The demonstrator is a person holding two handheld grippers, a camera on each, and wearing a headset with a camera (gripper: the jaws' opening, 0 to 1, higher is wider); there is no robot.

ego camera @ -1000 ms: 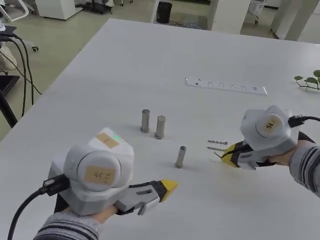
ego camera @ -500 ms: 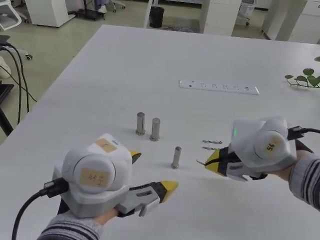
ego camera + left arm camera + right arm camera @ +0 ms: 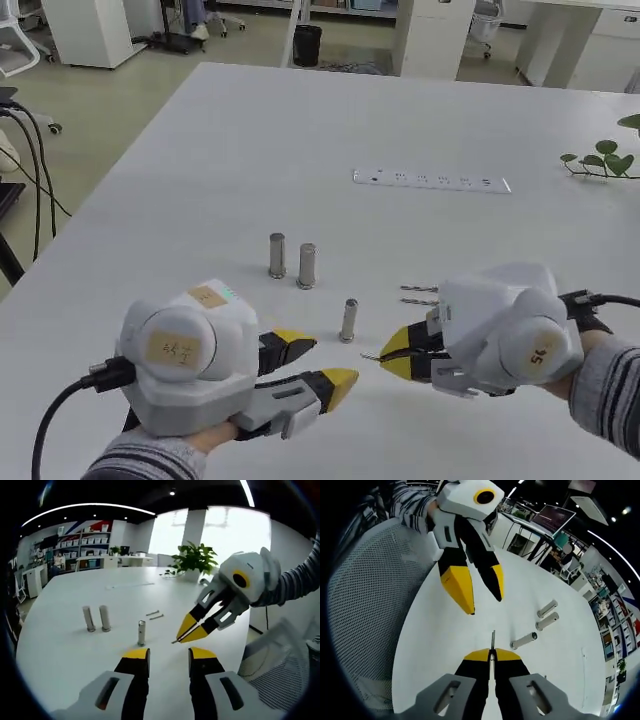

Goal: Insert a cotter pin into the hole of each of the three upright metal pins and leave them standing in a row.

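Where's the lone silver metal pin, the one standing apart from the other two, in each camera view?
Head view: the lone silver cylindrical metal pin stands just below centre.
Left gripper view: it stands slightly left of and below centre.
Right gripper view: it is right of centre and looks tipped sideways because the view is rolled.
Shared landmark: the pair of silver metal pins side by side, just beyond it.
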